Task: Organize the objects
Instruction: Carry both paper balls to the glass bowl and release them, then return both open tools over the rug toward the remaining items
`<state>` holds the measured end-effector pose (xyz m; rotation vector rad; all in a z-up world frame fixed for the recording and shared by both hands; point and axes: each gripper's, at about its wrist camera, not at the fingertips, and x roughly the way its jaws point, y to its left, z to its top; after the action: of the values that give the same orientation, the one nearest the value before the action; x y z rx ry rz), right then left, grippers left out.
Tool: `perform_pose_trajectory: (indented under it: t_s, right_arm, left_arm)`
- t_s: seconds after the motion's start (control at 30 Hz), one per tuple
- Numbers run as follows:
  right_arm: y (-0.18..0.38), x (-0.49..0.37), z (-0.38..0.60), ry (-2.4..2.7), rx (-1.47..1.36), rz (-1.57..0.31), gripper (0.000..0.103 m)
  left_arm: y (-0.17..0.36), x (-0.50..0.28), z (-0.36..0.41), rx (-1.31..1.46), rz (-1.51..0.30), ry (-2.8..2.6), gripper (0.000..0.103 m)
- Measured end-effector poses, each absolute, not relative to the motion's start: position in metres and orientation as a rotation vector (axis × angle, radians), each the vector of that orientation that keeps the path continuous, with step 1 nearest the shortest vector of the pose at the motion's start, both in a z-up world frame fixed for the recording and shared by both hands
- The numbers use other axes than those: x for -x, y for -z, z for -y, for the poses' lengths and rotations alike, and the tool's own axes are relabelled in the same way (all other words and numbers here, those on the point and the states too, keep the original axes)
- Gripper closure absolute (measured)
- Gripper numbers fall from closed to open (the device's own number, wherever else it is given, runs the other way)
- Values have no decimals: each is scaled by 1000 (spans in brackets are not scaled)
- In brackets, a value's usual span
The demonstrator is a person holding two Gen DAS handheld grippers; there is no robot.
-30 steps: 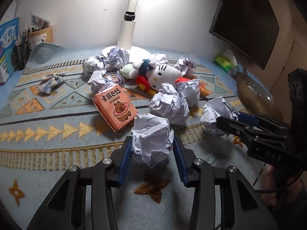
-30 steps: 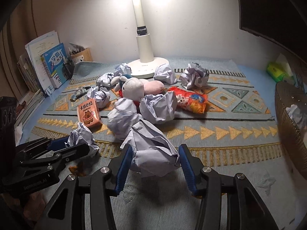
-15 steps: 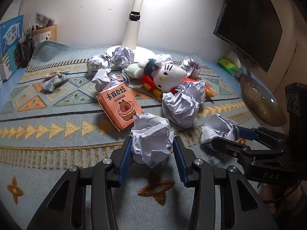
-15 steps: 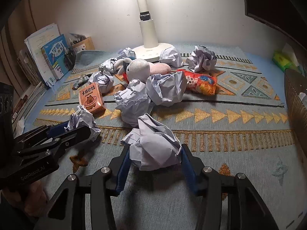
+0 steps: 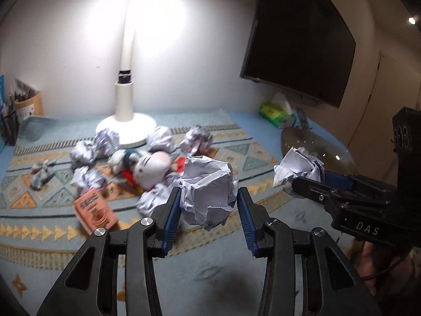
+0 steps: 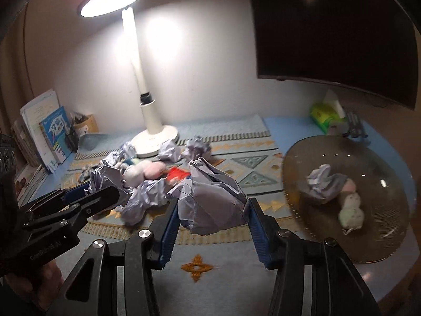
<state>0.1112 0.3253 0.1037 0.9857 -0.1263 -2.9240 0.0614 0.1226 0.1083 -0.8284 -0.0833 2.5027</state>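
Left wrist view: left gripper (image 5: 209,208) sits centre-bottom of frame, blue pads (image 5: 172,214) clamped on both sides of a crumpled paper ball (image 5: 208,188), which is lifted clear of the patterned rug (image 5: 39,226). At right of frame the right gripper (image 5: 297,181) pokes in from the edge w/ a second paper wad (image 5: 297,164) pinched at its tip. Behind it, a bit of round wire basket (image 5: 313,144). Mid-left of frame is blurred clutter: several more paper balls (image 5: 160,139), a white plush toy (image 5: 151,167), an orange snack box (image 5: 94,210) lying flat on the rug. White lamp base (image 5: 126,129) stands at upper-centre, dark TV (image 5: 297,42) on the wall upper right, green tissue pack (image 5: 273,110) below it.

Right wrist view: right gripper (image 6: 213,221) at centre-bottom, fingers closed on the second paper wad (image 6: 213,197), held above the rug (image 6: 236,263). Wire basket (image 6: 389,223) fills the right-centre of frame, just beside the wad; inside lie a crumpled paper (image 6: 321,184) and a small pale plush (image 6: 351,209), touching each other. Left gripper (image 6: 105,187) enters from the left edge, gripping its paper ball (image 6: 108,176). Lamp head (image 6: 110,1) glows upper left; books (image 6: 52,134) stacked against the wall at left edge.
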Motion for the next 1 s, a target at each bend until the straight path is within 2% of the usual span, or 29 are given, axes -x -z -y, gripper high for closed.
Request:
perform_pose_trajectory:
  t_s: [0.23, 0.37, 0.53, 0.67, 0.7, 0.73, 0.77, 0.8, 0.87, 1.0]
  right_arm:
    - [-130, -126, -410, 3128, -969, 197, 54]
    - [-138, -133, -460, 3219, -957, 339, 54]
    - [-131, -125, -502, 3266, -1063, 458, 54]
    - [-120, -115, -514, 3266, -1127, 476, 53]
    - [-118, -115, -518, 3274, -1136, 506, 52]
    - [-116, -115, -521, 3281, -1151, 531, 45]
    - [-114, -115, -523, 3285, -1166, 545, 33]
    - [-114, -116, -522, 3285, -1168, 546, 30]
    - [-113, -119, -520, 3285, -1157, 527, 30]
    - [-117, -126, -513, 3257, -1130, 545, 30]
  left_arm:
    - [-134, -46, -228, 770, 35, -2394, 64]
    - [-134, -35, -282, 785, 28, -2305, 64]
    - [-127, -25, -335, 819, -17, -2207, 63]
    - [-116, -24, -355, 845, -25, -2175, 62]
    - [-114, -24, -357, 848, -24, -2170, 60]
    - [-112, -24, -360, 852, -20, -2166, 56]
    - [-110, -25, -362, 856, -19, -2166, 48]
    - [-110, -27, -363, 857, -24, -2170, 32]
    - [-110, -31, -359, 828, -11, -2192, 15]
    - [-115, -35, -346, 812, -3, -2194, 15]
